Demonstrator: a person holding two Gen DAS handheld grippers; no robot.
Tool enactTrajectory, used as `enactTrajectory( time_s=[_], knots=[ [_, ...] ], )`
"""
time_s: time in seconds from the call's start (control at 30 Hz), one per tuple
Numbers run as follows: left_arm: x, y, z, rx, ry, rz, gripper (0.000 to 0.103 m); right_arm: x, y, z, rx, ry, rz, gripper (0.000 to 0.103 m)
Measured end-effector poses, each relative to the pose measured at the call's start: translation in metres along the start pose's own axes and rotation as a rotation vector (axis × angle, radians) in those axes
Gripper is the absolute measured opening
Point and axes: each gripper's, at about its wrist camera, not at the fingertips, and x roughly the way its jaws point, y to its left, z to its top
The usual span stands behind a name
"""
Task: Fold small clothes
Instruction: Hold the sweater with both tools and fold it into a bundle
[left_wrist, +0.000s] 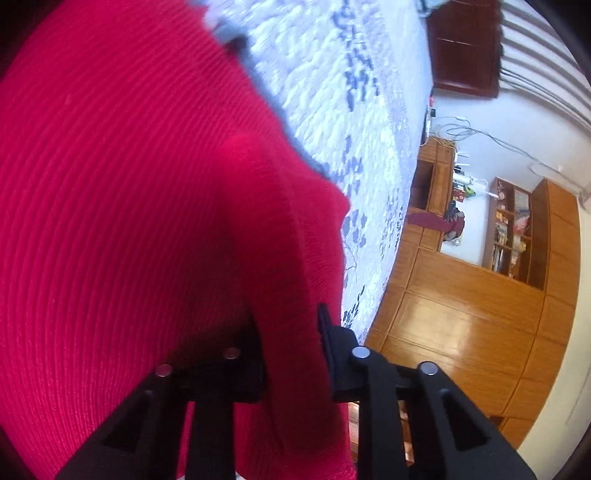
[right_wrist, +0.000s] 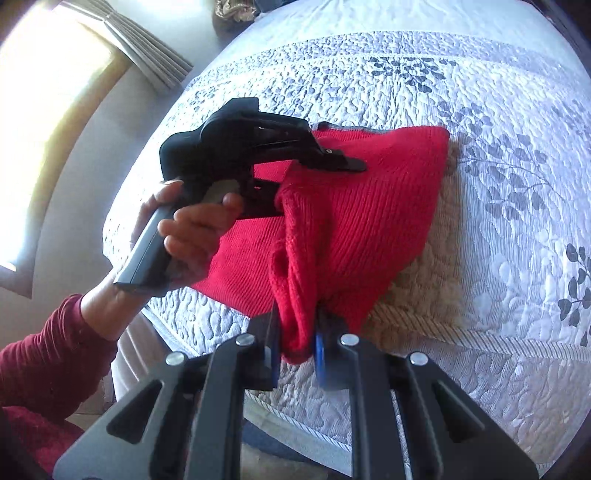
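Observation:
A red ribbed knit garment (right_wrist: 354, 221) is lifted partly off a white quilted bed (right_wrist: 498, 206). My right gripper (right_wrist: 297, 347) is shut on a bunched edge of it near the bed's front edge. My left gripper (right_wrist: 317, 173), held in a hand, is shut on another edge of the garment higher up and to the left. In the left wrist view the red knit (left_wrist: 110, 203) fills most of the frame and passes between the left gripper's fingers (left_wrist: 288, 332).
A tan fuzzy cloth (right_wrist: 417, 291) lies on the bed under the garment. A window with curtains (right_wrist: 147, 48) is at the left. Wooden cabinets and shelves (left_wrist: 480, 295) stand beyond the bed's edge.

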Motion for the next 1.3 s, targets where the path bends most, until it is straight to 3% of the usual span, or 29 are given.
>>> enactTrajectory(
  time_s=[0.27,0.57,0.8,1.03,1.13,1.17,1.3],
  knots=[
    [-0.035,-0.042,-0.007,0.154,-0.069,0.024,0.021,-0.003,0.02,0.006,-0.039,-0.011,0.06,0.012],
    [-0.1,-0.055,-0.004,0.241,-0.147,0.072,0.021,0.033,0.077,0.028,-0.113,0.02,0.158,0.012],
    [-0.151,-0.025,0.017,0.282,-0.173,0.169,0.021,0.088,0.118,0.047,-0.155,0.086,0.214,0.012],
    [-0.16,0.04,0.038,0.237,-0.151,0.257,0.021,0.154,0.142,0.04,-0.197,0.195,0.106,0.013],
    [-0.156,0.064,0.04,0.225,-0.146,0.263,0.023,0.172,0.141,0.035,-0.177,0.229,0.102,0.035],
    [-0.156,0.067,0.041,0.221,-0.148,0.249,0.024,0.172,0.139,0.033,-0.165,0.232,0.112,0.047],
    [-0.161,0.066,0.031,0.248,-0.159,0.241,0.032,0.152,0.123,0.028,-0.132,0.194,0.15,0.047]
  ],
)
